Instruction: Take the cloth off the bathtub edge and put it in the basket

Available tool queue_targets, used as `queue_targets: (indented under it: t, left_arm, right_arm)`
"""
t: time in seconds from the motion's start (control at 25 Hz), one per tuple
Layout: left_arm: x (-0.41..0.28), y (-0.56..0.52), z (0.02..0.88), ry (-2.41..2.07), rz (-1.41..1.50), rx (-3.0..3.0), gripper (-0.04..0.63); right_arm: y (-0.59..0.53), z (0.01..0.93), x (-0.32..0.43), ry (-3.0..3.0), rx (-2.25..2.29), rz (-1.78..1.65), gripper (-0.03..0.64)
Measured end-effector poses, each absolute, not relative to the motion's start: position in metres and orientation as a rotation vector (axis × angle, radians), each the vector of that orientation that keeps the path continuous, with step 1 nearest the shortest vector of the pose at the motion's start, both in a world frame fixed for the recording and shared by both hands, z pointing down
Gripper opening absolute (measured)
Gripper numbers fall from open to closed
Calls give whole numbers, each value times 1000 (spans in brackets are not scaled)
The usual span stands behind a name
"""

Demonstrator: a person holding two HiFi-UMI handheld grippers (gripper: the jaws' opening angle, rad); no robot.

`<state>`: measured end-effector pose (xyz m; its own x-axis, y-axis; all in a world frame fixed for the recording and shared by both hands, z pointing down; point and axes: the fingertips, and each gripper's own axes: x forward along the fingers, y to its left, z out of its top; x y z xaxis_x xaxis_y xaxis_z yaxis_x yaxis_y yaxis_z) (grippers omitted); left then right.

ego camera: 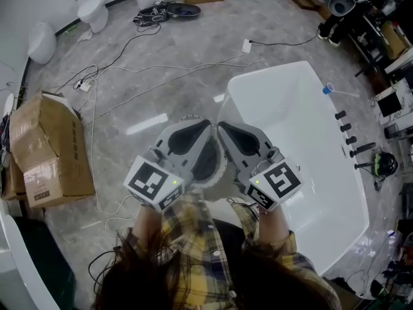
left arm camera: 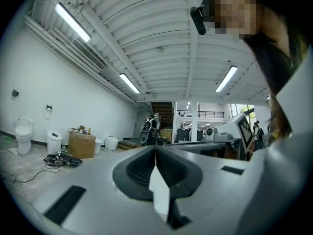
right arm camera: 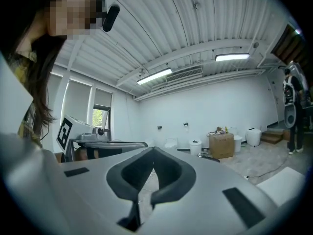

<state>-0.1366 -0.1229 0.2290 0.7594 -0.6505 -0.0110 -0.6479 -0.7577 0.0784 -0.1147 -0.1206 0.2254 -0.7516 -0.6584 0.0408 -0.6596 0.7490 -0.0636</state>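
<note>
Head view: my left gripper and right gripper meet at centre frame, beside the bathtub; no cloth shows on its rim.
Left gripper view: jaws closed, empty.
Right gripper view: jaws closed, empty.
Doing it well: I'd locate the cloth first, then open wide.

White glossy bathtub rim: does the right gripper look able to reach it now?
Probably yes. The grey right gripper, jaws shut and empty, shows right over the near rim of the white glossy bathtub, and nothing lies between them.
</note>
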Motion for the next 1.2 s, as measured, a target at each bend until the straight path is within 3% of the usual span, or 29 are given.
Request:
queue_targets:
  t: [1.2]
  left_arm:
    - [-144, -88, 229, -988, -56, 2924, 17]
  right_arm:
    - [-86, 223, -127, -2914, 1142, 110, 15]
